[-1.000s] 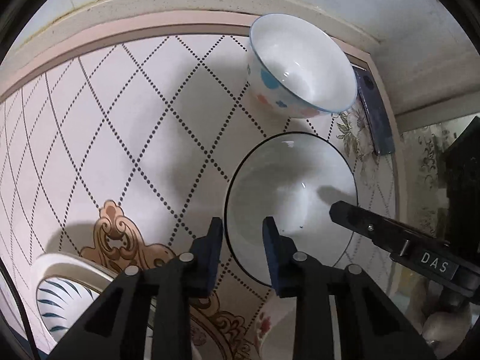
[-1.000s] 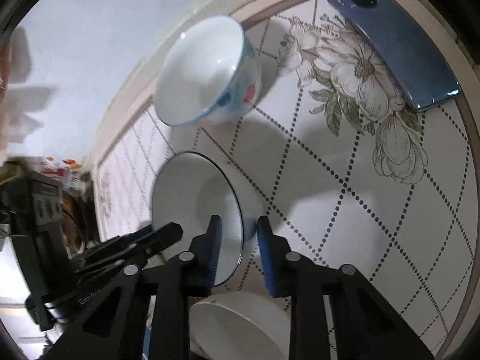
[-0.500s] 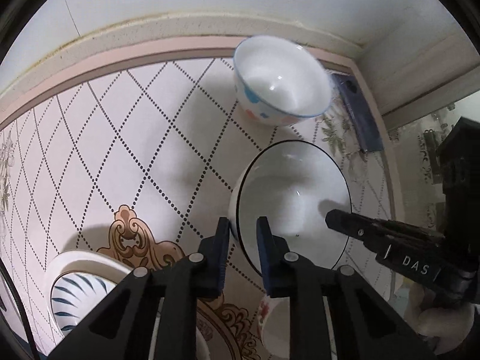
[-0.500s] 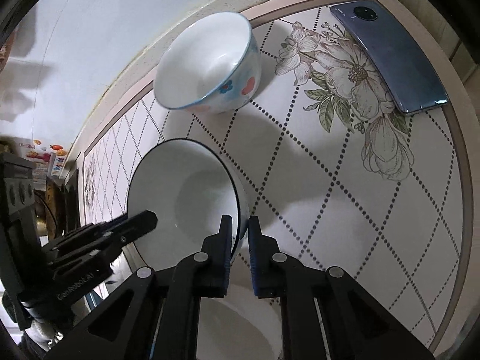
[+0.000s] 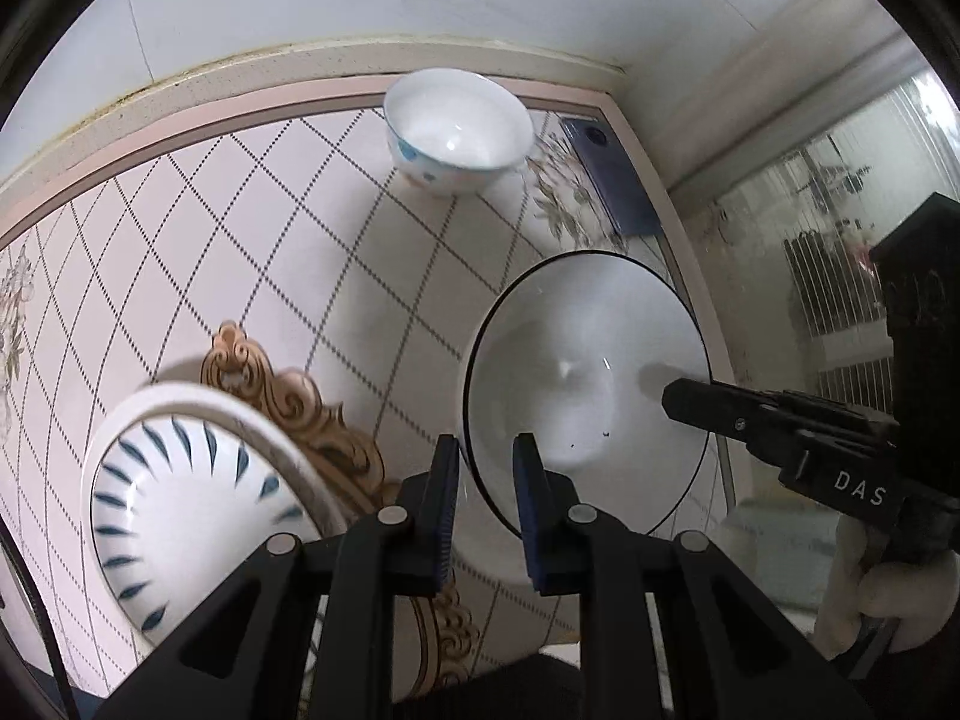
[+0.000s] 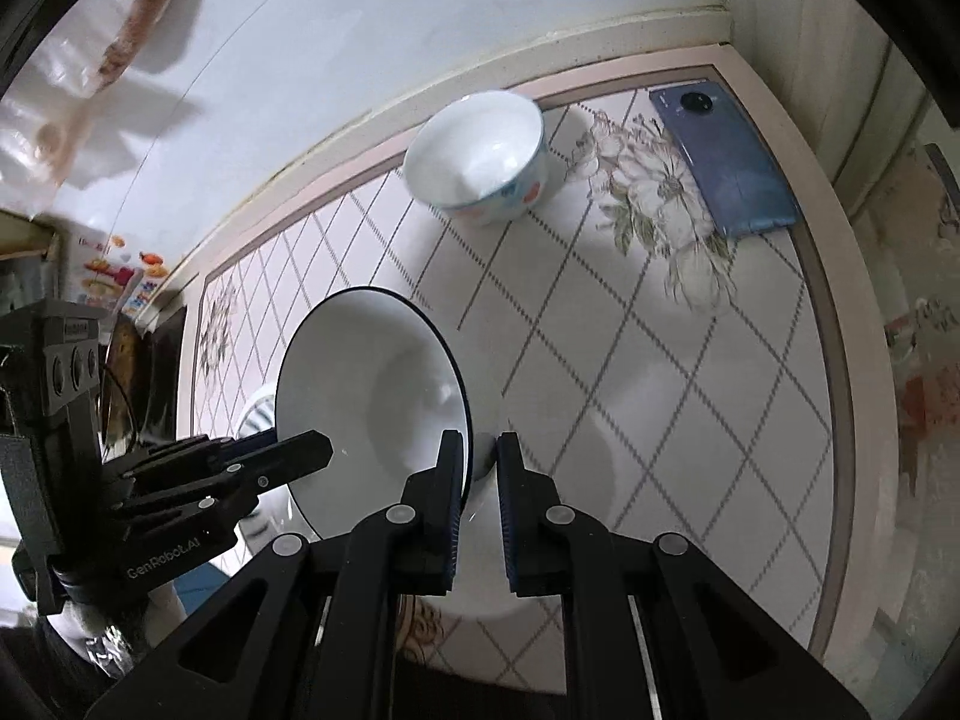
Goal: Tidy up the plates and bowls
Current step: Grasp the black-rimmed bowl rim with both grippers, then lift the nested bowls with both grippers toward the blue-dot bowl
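Above the tiled-pattern table [image 5: 252,252], a white bowl with a thin black rim [image 5: 585,384] is held clear of the surface, tilted, between two grippers. The left gripper [image 5: 485,480] is clamped on the bowl's near-left rim, one pad inside and one outside the wall. The right gripper [image 6: 480,474] is clenched on the opposite rim in the same manner. Directly below the lifted bowl sits a plain white bowl [image 6: 540,546] on the table. A white bowl with blue dashes [image 5: 180,498] stands at the near left, partly over a gold scroll motif. A floral bowl with blue and red spots [image 5: 459,132] rests near the far edge, well apart from the others. A blue phone [image 6: 726,168] lies beside it at the far right corner.
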